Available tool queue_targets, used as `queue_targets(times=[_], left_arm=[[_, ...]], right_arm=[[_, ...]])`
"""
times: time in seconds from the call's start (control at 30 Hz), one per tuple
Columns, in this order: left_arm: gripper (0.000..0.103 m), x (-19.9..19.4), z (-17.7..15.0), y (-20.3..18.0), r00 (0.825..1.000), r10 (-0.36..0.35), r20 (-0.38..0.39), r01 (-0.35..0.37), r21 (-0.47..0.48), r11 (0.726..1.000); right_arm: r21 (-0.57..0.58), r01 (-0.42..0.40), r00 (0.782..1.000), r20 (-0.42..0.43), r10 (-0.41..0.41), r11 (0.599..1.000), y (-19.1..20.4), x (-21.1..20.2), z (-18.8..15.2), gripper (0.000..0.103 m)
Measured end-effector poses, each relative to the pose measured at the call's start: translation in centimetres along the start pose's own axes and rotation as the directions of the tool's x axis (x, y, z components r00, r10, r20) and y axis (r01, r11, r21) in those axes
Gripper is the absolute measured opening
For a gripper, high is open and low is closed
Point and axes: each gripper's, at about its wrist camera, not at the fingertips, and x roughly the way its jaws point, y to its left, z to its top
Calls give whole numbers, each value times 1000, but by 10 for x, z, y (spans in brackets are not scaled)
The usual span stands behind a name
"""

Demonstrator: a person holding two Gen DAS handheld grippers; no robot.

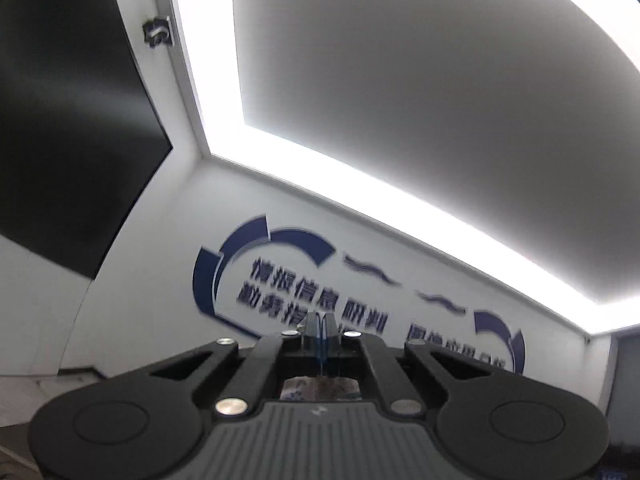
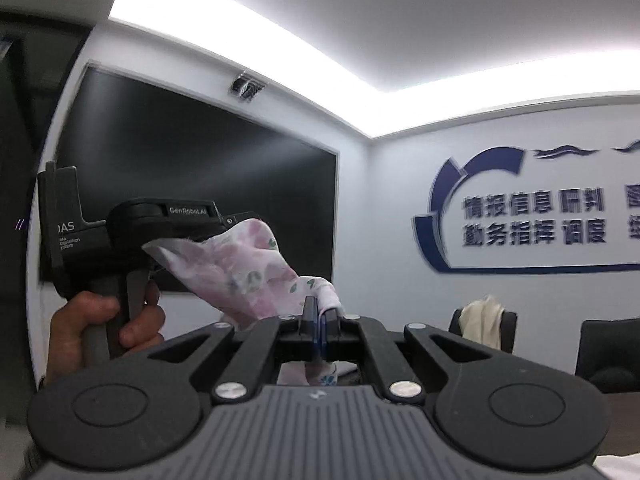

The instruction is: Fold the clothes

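A pale pink floral garment point(image 2: 244, 268) hangs in the air, stretched between the two grippers. My right gripper point(image 2: 320, 312) is shut on one edge of it, and more of the cloth point(image 2: 316, 374) shows below its fingers. The left gripper point(image 2: 256, 222), held by a hand point(image 2: 104, 320), appears in the right wrist view with the cloth's other end at its tip. In the left wrist view my left gripper point(image 1: 320, 320) points up toward the ceiling, fingers pressed together, with a scrap of the floral cloth point(image 1: 320, 388) under them.
A large dark screen point(image 2: 200, 184) covers the left wall, with a small camera point(image 2: 248, 86) above it. Blue lettering and a logo point(image 2: 532, 216) fill the far wall. Dark chairs point(image 2: 608, 352) stand at the right, one draped with a cream cloth point(image 2: 482, 320).
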Motion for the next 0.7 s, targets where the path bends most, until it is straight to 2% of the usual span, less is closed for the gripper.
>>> queue_targets(times=[0.07, 0.13, 0.2, 0.23, 0.27, 0.3, 0.33, 0.4, 0.47, 0.5, 0.53, 0.57, 0.6, 0.63, 0.67, 0.7], left_arm=[[0, 27, -10, -32, 997, -62, -46, 63, 16, 998], [0, 60, -43, -64, 978, -134, -161, 139, 18, 990], [2, 90, -104, -87, 935, -181, -306, 203, 41, 978], [4, 105, -135, -98, 904, -200, -378, 234, 48, 971], [8, 115, -177, -101, 861, -197, -468, 241, 37, 970], [24, 125, -218, -103, 810, -192, -554, 247, 26, 969], [33, 135, -260, -105, 751, -186, -634, 251, 14, 968], [34, 128, -333, -92, 621, -164, -766, 238, -14, 971], [34, 102, -371, -64, 520, -211, -827, 278, -69, 958], [35, 88, -377, -52, 497, -226, -838, 286, -88, 954], [36, 69, -377, -36, 484, -232, -844, 288, -97, 953], [38, 50, -372, -14, 491, -229, -840, 296, -86, 951], [43, 31, -367, 7, 499, -224, -837, 304, -73, 950], [48, 16, -360, 28, 521, -199, -830, 310, -33, 950], [56, 0, -354, 48, 542, -174, -822, 314, 7, 949], [59, -16, -347, 68, 562, -149, -813, 319, 46, 947]], right_arm=[[70, 52, 998, 17, -54, 996, -21, -8, 4, 1], [125, 138, 990, -18, -137, 983, -50, -21, -9, 1], [185, 230, 972, -95, -216, 955, -83, -35, -34, 1], [224, 280, 956, -152, -250, 933, -101, -41, -53, 1], [262, 331, 936, -213, -280, 907, -119, -46, -74, 1], [295, 383, 912, -275, -306, 876, -137, -51, -94, 1], [312, 450, 874, -347, -340, 837, -156, -56, -123, 1], [289, 590, 768, -489, -413, 754, -188, -67, -177, 3], [248, 710, 645, -604, -467, 659, -218, -82, -225, 4], [230, 755, 596, -632, -495, 614, -229, -94, -243, 5], [211, 794, 548, -654, -522, 570, -239, -106, -258, 5], [213, 805, 538, -657, -529, 554, -244, -116, -268, 6], [225, 804, 544, -653, -528, 551, -246, -125, -274, 7], [236, 803, 550, -649, -527, 547, -248, -134, -281, 8], [221, 788, 560, -644, -521, 574, -247, -134, -285, 13], [195, 767, 572, -640, -513, 612, -244, -129, -289, 28]])
